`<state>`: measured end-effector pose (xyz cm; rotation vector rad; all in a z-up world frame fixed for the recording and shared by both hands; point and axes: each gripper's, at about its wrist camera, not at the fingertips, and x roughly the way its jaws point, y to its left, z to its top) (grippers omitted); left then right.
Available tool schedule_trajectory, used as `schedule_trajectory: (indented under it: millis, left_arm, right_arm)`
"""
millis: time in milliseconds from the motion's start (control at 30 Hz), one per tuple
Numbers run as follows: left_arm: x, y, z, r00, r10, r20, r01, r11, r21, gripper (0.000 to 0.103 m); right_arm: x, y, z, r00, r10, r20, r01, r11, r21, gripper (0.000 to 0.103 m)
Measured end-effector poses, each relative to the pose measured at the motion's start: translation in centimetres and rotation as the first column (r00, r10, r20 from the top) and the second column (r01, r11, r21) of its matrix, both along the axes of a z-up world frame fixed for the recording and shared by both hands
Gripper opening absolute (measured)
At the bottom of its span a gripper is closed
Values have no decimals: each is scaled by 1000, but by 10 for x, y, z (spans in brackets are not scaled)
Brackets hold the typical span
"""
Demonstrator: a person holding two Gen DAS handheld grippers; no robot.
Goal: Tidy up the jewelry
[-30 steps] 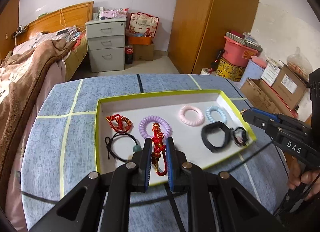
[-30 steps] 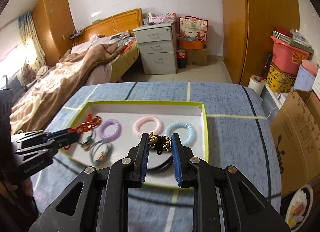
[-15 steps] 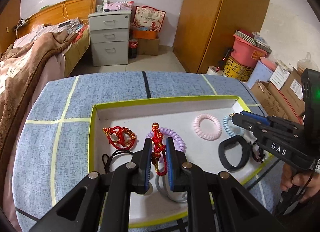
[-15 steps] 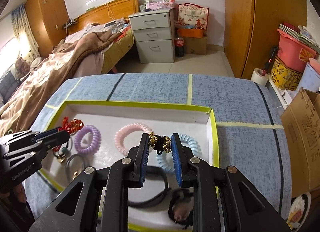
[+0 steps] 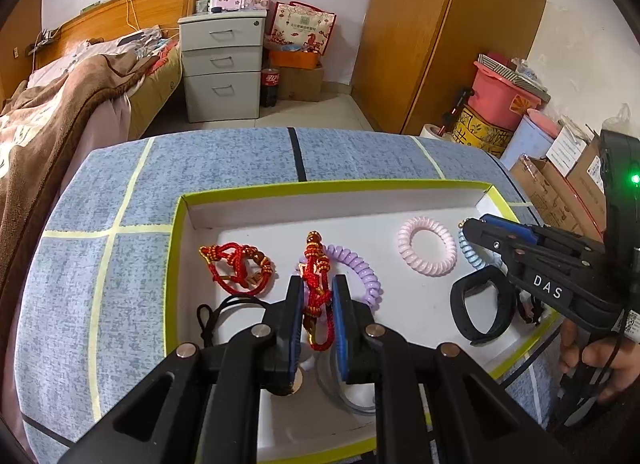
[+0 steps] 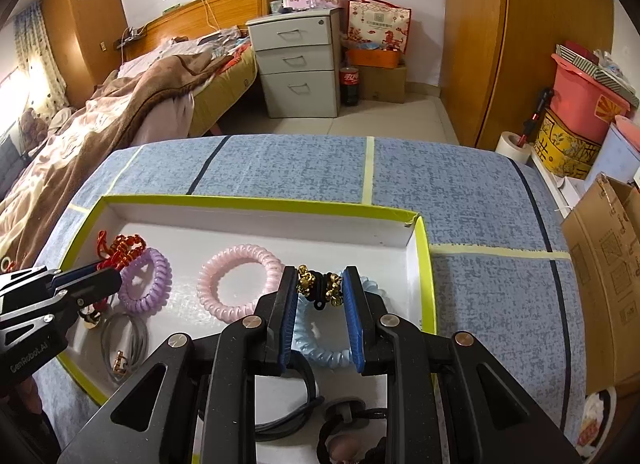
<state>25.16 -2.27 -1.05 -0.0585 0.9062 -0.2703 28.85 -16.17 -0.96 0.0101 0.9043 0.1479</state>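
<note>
A white tray with a yellow-green rim [image 5: 320, 184] [image 6: 260, 202] lies on the blue table. My left gripper [image 5: 317, 284] hangs low over the tray's left half. A red cord bracelet with gold beads [image 5: 316, 264] stands upright between its blue pads. The jaws are opening, and the pads still touch the cord. My right gripper [image 6: 320, 276] is shut on a black bracelet with gold beads [image 6: 318, 286], above a blue coil hair tie [image 6: 320, 348] near the tray's right wall. Each gripper shows in the other's view: right gripper [image 5: 470, 224], left gripper [image 6: 114, 276].
In the tray lie a red knotted bracelet [image 5: 236, 268], a purple coil tie [image 5: 360, 272], a pink coil tie [image 5: 426, 250], a black band [image 5: 480, 314], a black cord [image 5: 224, 312] and a grey cord [image 6: 124, 340]. A hand [image 5: 600, 356] holds the right gripper. Boxes stand at the right.
Both grippers have moved forward and down over the tray, each with its bracelet. The gap between the left pads looks slightly wider than before.
</note>
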Motion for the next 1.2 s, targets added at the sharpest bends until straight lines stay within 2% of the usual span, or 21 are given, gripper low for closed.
schedule_trajectory:
  millis: [100, 167, 233, 300, 467, 533, 633, 733, 1000, 1200]
  left_arm:
    - [-1, -2, -1, 1000, 4, 0, -4, 1000, 15, 28]
    - [-1, -2, -1, 1000, 3, 1, -3, 1000, 10, 30]
    - [-1, -3, -1, 1000, 4, 3, -4, 1000, 18, 32]
    - [-1, -3, 0, 1000, 12, 5, -12, 999, 30, 38]
    - [-3, -4, 0, 1000, 22, 6, -22, 999, 32, 42]
    - [-4, -3, 1, 999, 35, 10, -36, 999, 39, 48]
    - [-7, -3, 3, 999, 44, 14, -45, 998, 32, 51]
    - [-13, -6, 6, 998, 52, 35, -54, 996, 70, 52]
    - [-38, -9, 17, 994, 85, 70, -92, 990, 105, 52]
    - [-63, -6, 22, 986, 133, 98, -143, 985, 99, 52]
  right_arm:
    - [1, 1, -2, 1000, -2, -4, 2, 1000, -12, 24]
    - [1, 0, -2, 1000, -8, -2, 8, 1000, -13, 26]
    - [1, 0, -2, 1000, -9, -3, 9, 1000, -6, 35]
    - [1, -1, -1, 1000, -9, -1, 9, 1000, 0, 40]
    - [0, -2, 1, 1000, -14, 7, 14, 1000, 10, 40]
    - [-1, -2, 1, 1000, -11, 12, 11, 1000, 13, 40]
    - [-6, -1, 5, 999, -17, 27, 16, 1000, 20, 42]
    - [-13, -1, 9, 999, -20, 41, 20, 1000, 22, 45]
    - [-42, 1, 27, 995, -33, 96, 28, 998, 59, 45]
    - [-69, 6, 35, 992, -36, 125, 26, 996, 81, 45]
